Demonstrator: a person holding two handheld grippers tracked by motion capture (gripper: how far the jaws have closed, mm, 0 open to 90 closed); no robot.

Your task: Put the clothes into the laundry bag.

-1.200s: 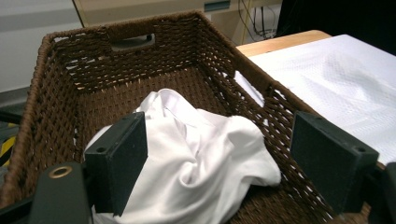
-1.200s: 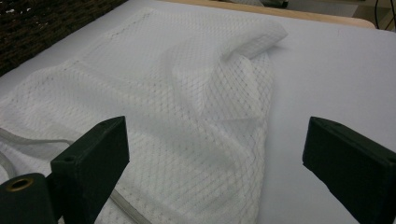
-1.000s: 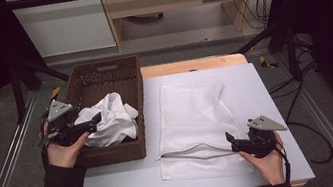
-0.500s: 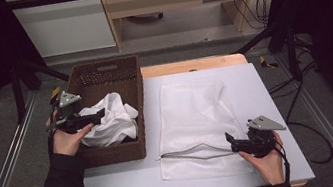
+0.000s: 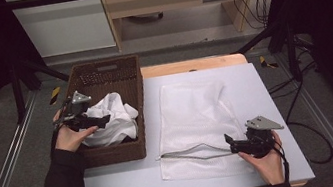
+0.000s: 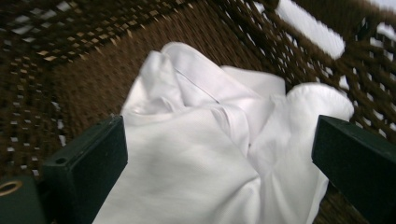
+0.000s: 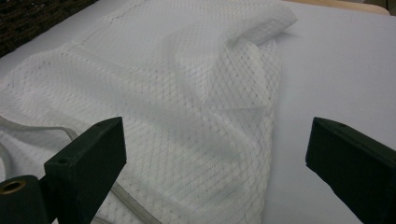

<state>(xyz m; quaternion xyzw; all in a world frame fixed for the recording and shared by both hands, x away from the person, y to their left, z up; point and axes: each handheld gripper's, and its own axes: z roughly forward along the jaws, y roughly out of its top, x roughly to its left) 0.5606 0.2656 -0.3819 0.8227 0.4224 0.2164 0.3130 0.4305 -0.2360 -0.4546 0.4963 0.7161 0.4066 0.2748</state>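
Observation:
A white cloth (image 5: 116, 115) lies bunched in a brown wicker basket (image 5: 101, 74) at the table's left. My left gripper (image 5: 100, 120) is low over the cloth from the basket's left side. Its jaws have just been opening. In the left gripper view it (image 6: 219, 163) is open, with the white cloth (image 6: 210, 116) loose between and beyond the jaws, against the basket wall (image 6: 93, 60). A white mesh bag (image 5: 193, 114) lies flat on the table. My right gripper (image 5: 230, 143) is open at the bag's near right corner, beside its grey zipper edge (image 5: 189, 151). The right gripper view shows the mesh bag (image 7: 163, 84) ahead of that gripper (image 7: 215, 163).
The pale table top (image 5: 265, 88) has bare room to the right of the bag and along its near edge. Metal rails run down both sides of the table. Cables and a wooden desk stand beyond the far edge.
My left hand has moved right and down, farther over the cloth in the basket. The right hand and the mesh bag have stayed still.

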